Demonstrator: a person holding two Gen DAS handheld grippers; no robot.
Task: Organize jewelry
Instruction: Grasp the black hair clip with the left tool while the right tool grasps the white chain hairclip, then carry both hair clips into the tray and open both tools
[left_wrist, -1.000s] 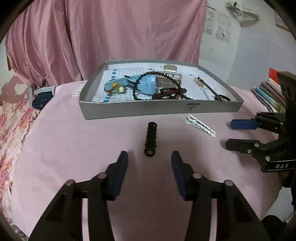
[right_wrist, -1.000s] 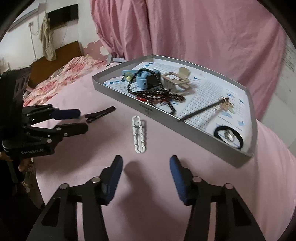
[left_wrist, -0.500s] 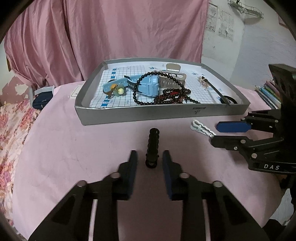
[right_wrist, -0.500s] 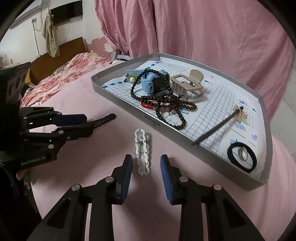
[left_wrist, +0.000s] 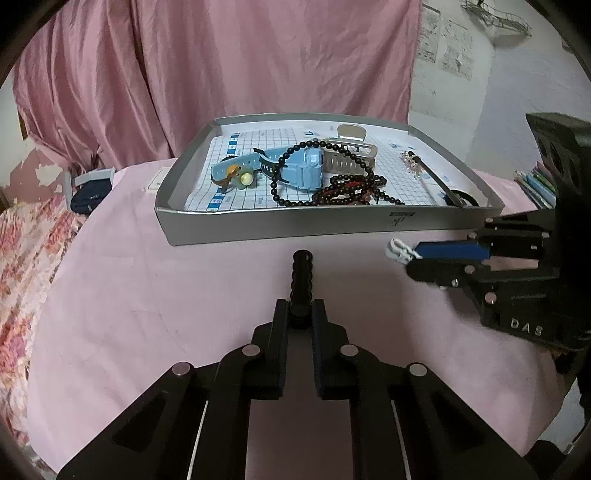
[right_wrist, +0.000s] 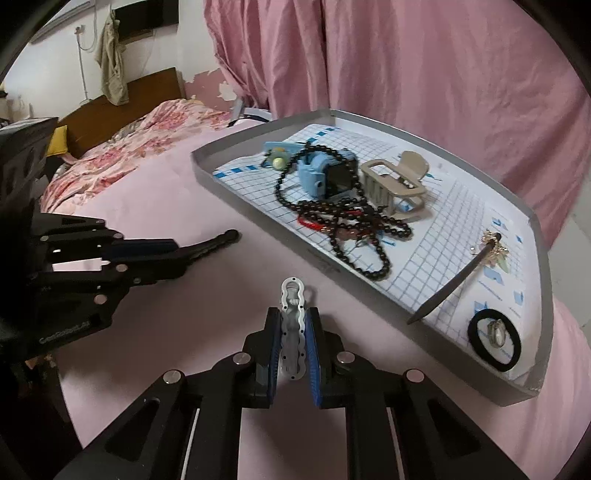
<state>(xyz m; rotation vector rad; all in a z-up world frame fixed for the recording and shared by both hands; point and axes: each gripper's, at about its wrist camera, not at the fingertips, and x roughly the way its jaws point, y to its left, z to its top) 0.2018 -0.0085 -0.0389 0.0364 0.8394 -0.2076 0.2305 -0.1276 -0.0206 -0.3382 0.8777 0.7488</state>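
Left wrist view: bare pink tablecloth (left_wrist: 129, 306) left of the left gripper (left_wrist: 300, 314); grey tray (left_wrist: 280, 225) wall just beyond. Fingers clamped on near end of black wavy hair clip (left_wrist: 302, 275).

Right wrist view: tray edge close on right. Right gripper (right_wrist: 293, 345) pinches white wavy hair clip (right_wrist: 293, 317), tip sticking out forward.

Two hair clips (left_wrist: 302, 275) are found on the tabletop (left_wrist: 147, 314) before the tray (left_wrist: 295, 227); beads (right_wrist: 343, 225), a watch (left_wrist: 303, 170) and a hairpin (right_wrist: 454, 284) are kept in it.
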